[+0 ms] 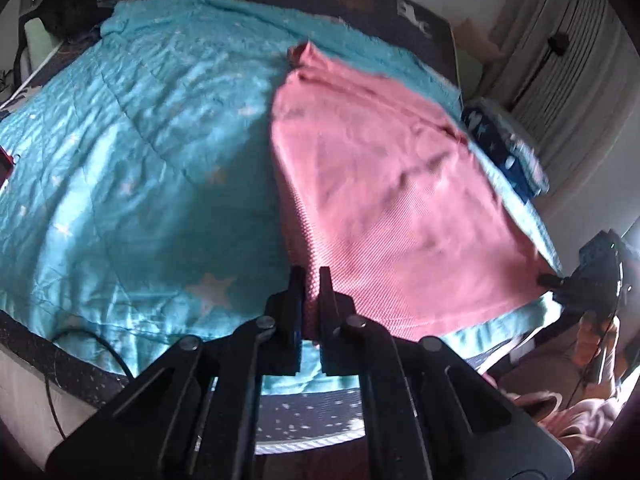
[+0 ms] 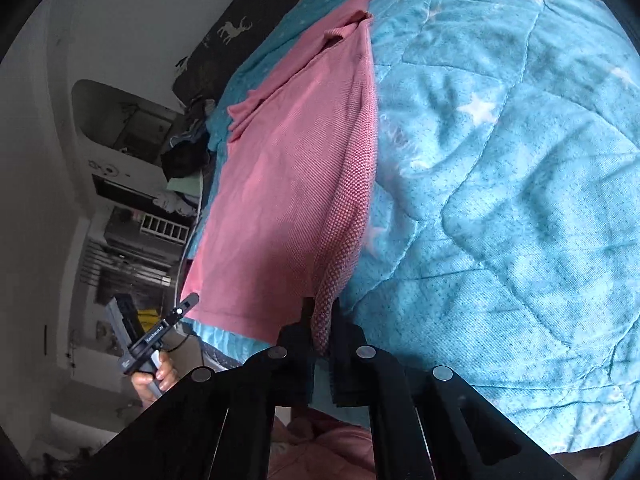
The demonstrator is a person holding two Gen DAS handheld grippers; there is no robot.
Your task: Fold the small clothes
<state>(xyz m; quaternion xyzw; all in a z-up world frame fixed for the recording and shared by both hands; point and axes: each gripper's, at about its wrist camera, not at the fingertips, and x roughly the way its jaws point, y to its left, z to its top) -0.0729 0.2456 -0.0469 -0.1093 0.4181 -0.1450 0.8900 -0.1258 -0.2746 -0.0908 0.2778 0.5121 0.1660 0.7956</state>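
Observation:
A pink knit garment [image 1: 384, 184] lies spread on a turquoise star-print quilt [image 1: 132, 152]. My left gripper [image 1: 311, 280] is shut on the garment's near left hem corner. My right gripper [image 2: 320, 308] is shut on the other near hem corner of the pink garment [image 2: 296, 184], which hangs taut from it over the quilt [image 2: 500, 184]. The right gripper also shows in the left wrist view [image 1: 554, 280] at the garment's right corner. The left gripper shows in the right wrist view [image 2: 188, 304], held in a hand.
The quilt covers a bed with a dark deer-print sheet [image 1: 412, 12]. A folded dark blue star-print cloth [image 1: 504, 148] lies at the bed's right edge. Dark clothes [image 1: 72, 12] are piled at the far left. A slatted cabinet [image 1: 576, 56] stands right. A cable [image 1: 100, 348] trails over the near edge.

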